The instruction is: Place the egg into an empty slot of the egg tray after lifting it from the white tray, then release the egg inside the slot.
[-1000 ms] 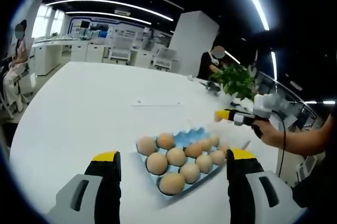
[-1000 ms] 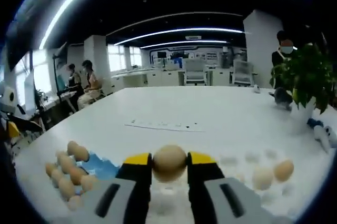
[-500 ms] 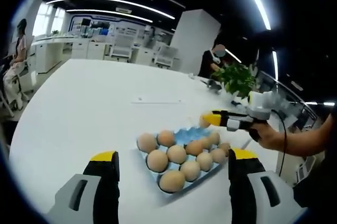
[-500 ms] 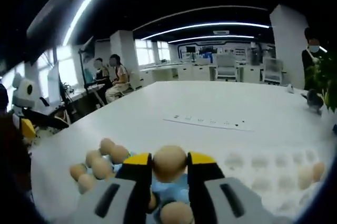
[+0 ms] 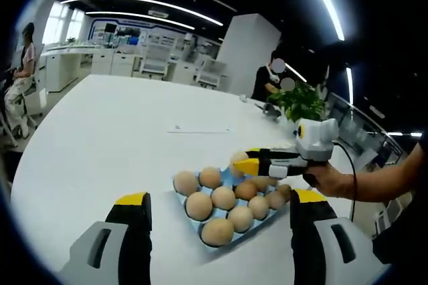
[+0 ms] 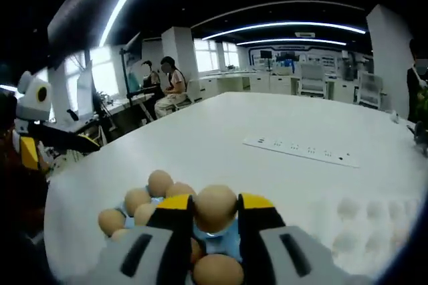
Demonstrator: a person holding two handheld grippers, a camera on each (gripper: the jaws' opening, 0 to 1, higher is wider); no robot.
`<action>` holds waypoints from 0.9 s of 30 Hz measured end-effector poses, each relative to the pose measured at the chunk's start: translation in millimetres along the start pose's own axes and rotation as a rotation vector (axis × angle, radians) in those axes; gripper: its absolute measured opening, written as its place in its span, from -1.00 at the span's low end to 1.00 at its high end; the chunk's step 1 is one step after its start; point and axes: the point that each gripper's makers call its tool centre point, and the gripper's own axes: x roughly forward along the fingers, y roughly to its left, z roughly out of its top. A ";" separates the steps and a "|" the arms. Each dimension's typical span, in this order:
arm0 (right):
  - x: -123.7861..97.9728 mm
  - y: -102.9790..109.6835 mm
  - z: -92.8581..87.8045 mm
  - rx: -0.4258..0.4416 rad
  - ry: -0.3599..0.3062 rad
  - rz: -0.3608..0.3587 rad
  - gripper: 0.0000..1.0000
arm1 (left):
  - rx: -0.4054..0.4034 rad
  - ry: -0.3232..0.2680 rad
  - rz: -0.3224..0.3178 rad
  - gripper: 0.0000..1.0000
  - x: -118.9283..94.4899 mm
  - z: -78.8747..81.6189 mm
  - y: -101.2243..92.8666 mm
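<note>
Right claw (image 6: 215, 210) pinching the egg (image 6: 215, 207) between its yellow-tipped jaws, bottom centre of the right gripper view, hanging just above the blue egg tray (image 6: 224, 243) with its brown eggs (image 6: 160, 182) clustered at lower left. Faint white tray (image 6: 361, 215) at lower right on the white counter (image 6: 281, 171), hard to make out much in it. Over in the left gripper view, same right claw (image 5: 242, 162) coming in from the right, held by a hand (image 5: 329, 179), with the egg (image 5: 239, 158) at its tip right over the far end of the egg tray (image 5: 227, 178) in the middle of the frame. Left claw (image 5: 217, 199) spread wide at the bottom of that view, nothing between the jaws, tray sitting in the gap beyond them. Potted plant (image 5: 301, 102) at right middle, power strip (image 6: 301, 150) on the counter further back.
</note>
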 end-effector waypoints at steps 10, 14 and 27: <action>12.4 2.7 -18.0 0.038 0.074 0.026 -0.47 | -0.002 -0.004 0.008 0.72 -1.8 0.4 2.5; 10.6 0.1 -18.5 0.076 0.073 0.033 -0.47 | -0.002 -0.007 0.005 0.71 -1.6 1.0 2.4; 11.1 1.9 -21.3 -0.014 0.090 0.050 -0.48 | 0.002 -0.010 0.015 0.71 -0.3 1.8 3.6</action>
